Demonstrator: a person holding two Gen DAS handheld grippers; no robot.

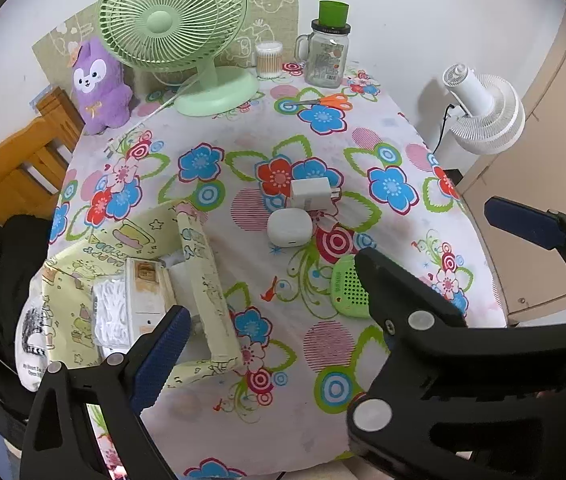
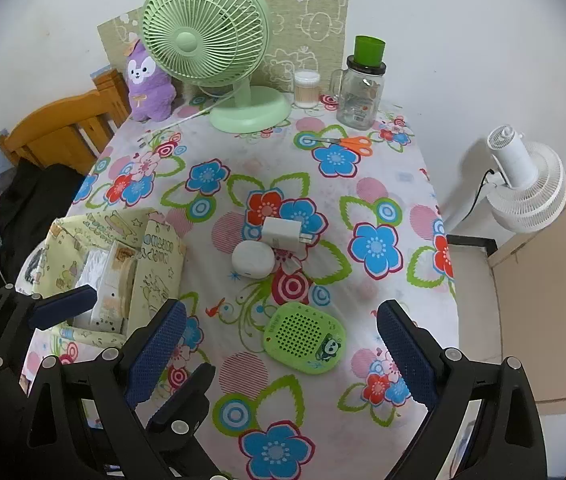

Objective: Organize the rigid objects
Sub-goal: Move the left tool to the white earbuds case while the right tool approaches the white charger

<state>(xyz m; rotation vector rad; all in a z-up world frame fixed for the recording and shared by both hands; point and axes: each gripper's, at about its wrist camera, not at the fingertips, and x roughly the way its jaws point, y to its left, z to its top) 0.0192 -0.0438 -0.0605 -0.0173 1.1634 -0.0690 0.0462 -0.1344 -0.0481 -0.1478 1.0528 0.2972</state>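
Observation:
A white charger plug (image 1: 311,194) (image 2: 281,232) and a round white case (image 1: 289,228) (image 2: 253,259) lie touching mid-table. Nearer lies a flat green perforated device (image 1: 349,288) (image 2: 305,338). A yellow fabric box (image 1: 203,280) (image 2: 159,276) at the table's left edge holds a white packet (image 1: 111,312) and a beige carton (image 1: 147,296). My left gripper (image 1: 283,312) is open beside the box; its right finger is hidden behind the right gripper. My right gripper (image 2: 281,308) hangs open above the green device, empty.
At the back stand a green fan (image 1: 171,24), a purple plush (image 1: 99,84), a swab tub (image 1: 269,60) and a glass jar (image 1: 325,58) topped by a green cup. Orange scissors (image 1: 329,101) lie before the jar. A white fan (image 1: 487,116) is off the right edge, a wooden chair (image 1: 15,168) left.

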